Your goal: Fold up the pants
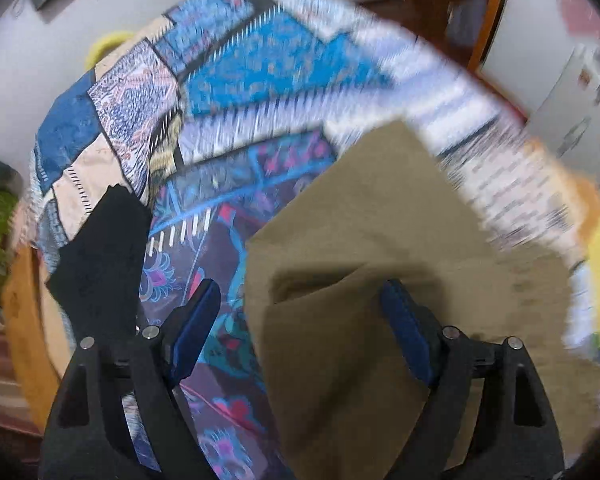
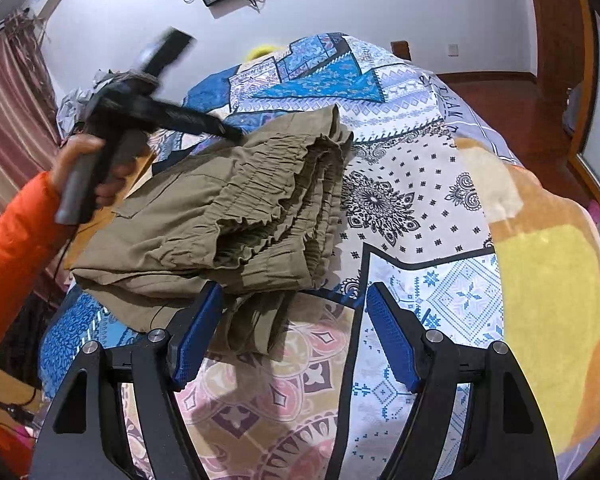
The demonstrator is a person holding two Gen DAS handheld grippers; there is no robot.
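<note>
Our pants [image 2: 236, 216] lie stacked in several layers on the bed [image 2: 420, 208] at 10 o'clock of our right gripper [image 2: 294, 332], so folding looks nearly finished, with both it and the left gripper [image 1: 300, 320] spread wide, holding nothing.

bedspread [image 1: 480, 152] motion-blurred, pants [image 1: 360, 360] cut off below

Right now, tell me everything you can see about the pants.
The pants are olive-khaki woven cloth, folded into a thick stack with the gathered elastic waistband facing right. They lie on the patterned bedspread. Both claws, left and right, are open, holding nothing. In the right view, the left claw reaches over the stack's far edge.
</note>
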